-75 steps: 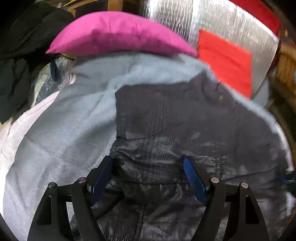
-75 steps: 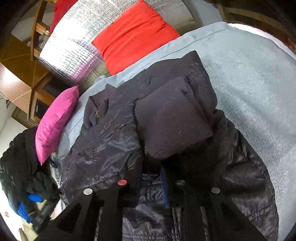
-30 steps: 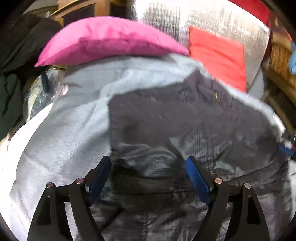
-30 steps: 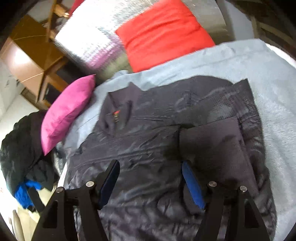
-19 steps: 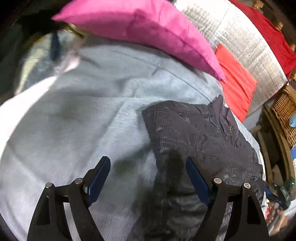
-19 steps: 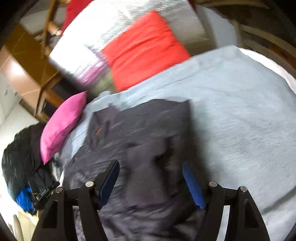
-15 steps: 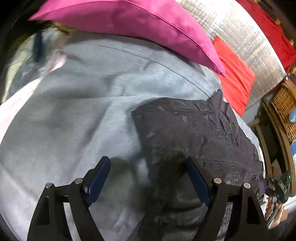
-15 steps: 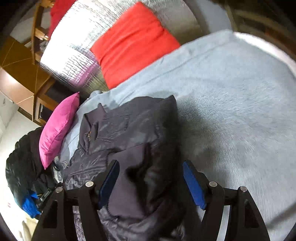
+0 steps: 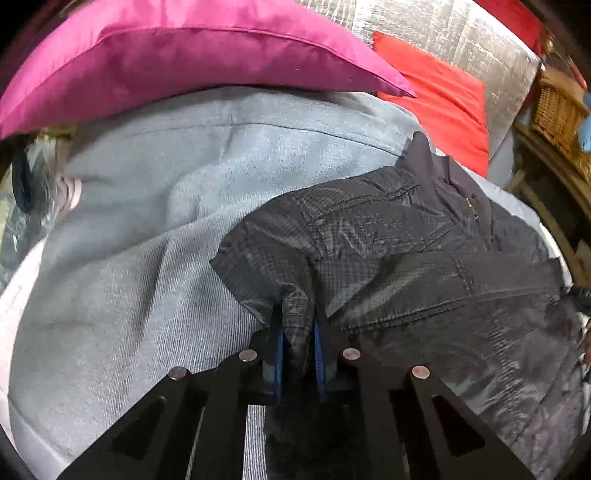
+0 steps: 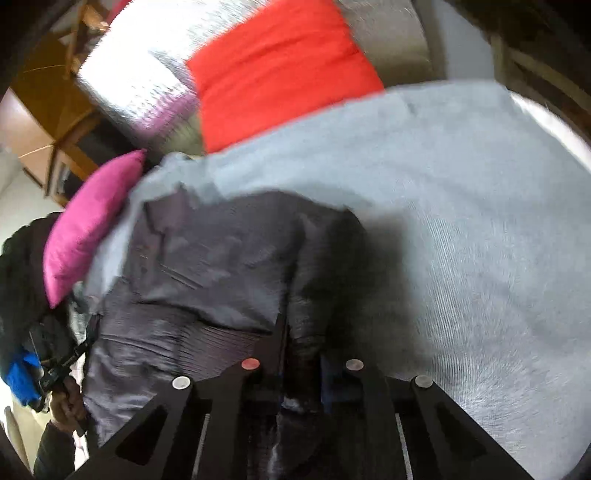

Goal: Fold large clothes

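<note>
A dark quilted jacket [image 9: 406, 258] lies spread on a grey bedcover [image 9: 129, 240], its collar toward the red cushion. In the left wrist view my left gripper [image 9: 297, 321] has its jaws closing, and the blue pads pinch a ridge of fabric at the jacket's left edge. In the right wrist view the jacket [image 10: 221, 266] is blurred. There my right gripper [image 10: 301, 332] also has its jaws closing, with a fold of the jacket's right edge pressed between them. A hand [image 10: 66, 402] shows at the jacket's far left side.
A magenta pillow [image 9: 184, 48] lies at the head of the bedcover, beside a red cushion [image 9: 443, 92] against a silver foil panel [image 9: 424, 22]. A wicker basket [image 9: 557, 107] stands at right. Dark clothes [image 10: 18, 277] are piled left of the bed.
Both grippers stood open over the jacket's side edges; now each has dropped lower and closed on a pinch of fabric. The jacket edges are gathered into ridges.
</note>
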Demonstrator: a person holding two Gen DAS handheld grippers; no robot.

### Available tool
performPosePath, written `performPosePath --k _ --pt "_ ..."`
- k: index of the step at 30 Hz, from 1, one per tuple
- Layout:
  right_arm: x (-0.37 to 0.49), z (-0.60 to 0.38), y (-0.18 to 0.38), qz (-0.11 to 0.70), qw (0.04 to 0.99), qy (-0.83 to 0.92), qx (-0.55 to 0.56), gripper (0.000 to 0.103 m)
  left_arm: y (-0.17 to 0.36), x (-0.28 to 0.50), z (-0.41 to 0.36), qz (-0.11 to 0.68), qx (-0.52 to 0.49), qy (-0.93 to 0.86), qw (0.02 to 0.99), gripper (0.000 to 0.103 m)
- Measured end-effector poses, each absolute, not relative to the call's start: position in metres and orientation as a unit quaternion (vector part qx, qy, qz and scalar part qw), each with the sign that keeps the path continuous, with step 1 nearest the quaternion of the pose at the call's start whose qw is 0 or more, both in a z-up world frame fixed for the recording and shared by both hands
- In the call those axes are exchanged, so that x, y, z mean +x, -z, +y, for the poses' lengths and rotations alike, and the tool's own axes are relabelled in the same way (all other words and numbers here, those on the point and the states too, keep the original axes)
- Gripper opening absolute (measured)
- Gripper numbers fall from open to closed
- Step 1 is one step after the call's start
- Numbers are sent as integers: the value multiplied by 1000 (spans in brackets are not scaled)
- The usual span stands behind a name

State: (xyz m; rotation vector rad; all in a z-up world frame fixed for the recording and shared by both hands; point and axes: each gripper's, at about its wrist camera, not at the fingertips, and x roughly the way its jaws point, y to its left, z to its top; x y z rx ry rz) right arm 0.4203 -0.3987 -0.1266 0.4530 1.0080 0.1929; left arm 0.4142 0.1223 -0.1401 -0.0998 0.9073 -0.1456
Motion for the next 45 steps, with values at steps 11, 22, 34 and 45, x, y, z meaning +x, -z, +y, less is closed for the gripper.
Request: performPosePath --k 11,22,34,45 --pt "377 -417 98 430 848 -117 287 83 105 371 179 411 -170 80 892 55" --pt "359 -385 107 470 844 -131 223 27 125 347 145 424 -156 85 888 12" --pt "329 -413 85 439 853 -119 256 76 97 316 139 398 -121 51 908 80" --pt "327 -378 94 461 859 -113 192 26 145 320 112 454 -76 43 887 37"
